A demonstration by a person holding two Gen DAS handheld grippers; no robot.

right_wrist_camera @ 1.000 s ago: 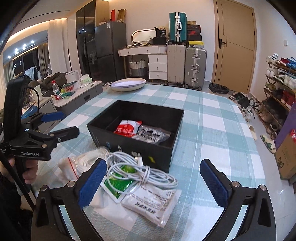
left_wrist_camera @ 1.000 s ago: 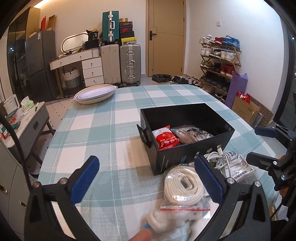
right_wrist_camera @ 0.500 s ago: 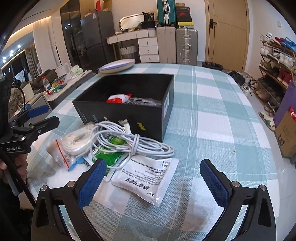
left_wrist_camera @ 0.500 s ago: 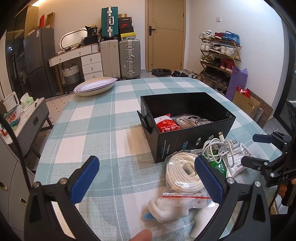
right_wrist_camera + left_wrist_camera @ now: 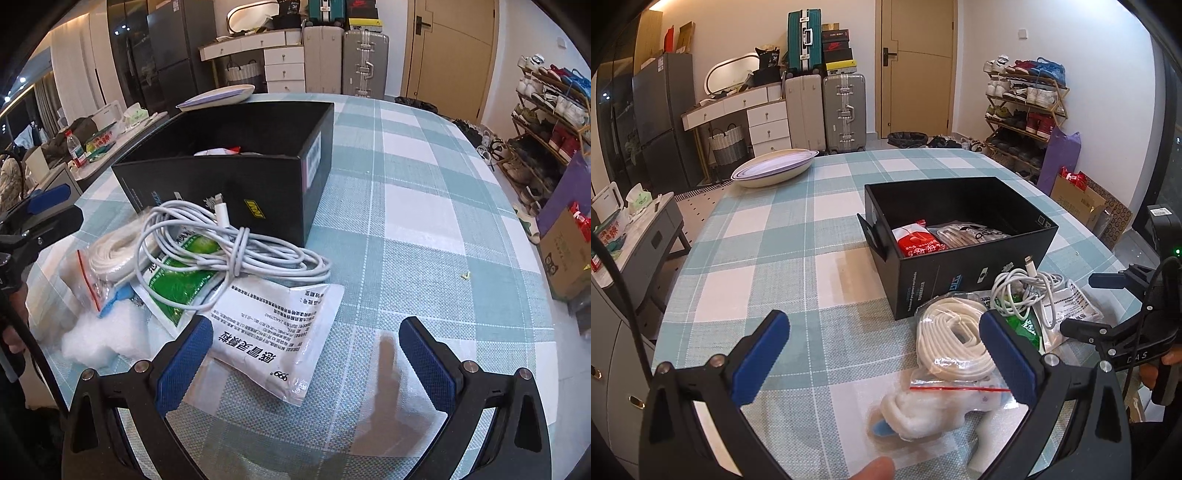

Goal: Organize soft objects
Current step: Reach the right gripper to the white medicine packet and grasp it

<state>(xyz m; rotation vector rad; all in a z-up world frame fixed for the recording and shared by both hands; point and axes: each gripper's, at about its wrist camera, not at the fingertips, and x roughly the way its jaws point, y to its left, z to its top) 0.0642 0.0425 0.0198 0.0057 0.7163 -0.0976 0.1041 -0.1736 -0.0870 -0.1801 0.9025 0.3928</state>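
Left wrist only: red packet [image 5: 918, 242] inside black box [image 5: 975, 273].

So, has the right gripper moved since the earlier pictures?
Yes. The right gripper went down and forward: the black box looks nearer, and the white pouch lies between its fingers.

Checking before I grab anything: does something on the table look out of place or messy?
Nothing spilled or damaged. The white cable sprawls loosely tangled over the green packet and white sachet, all heaped outside the black box, beside the bagged rope.
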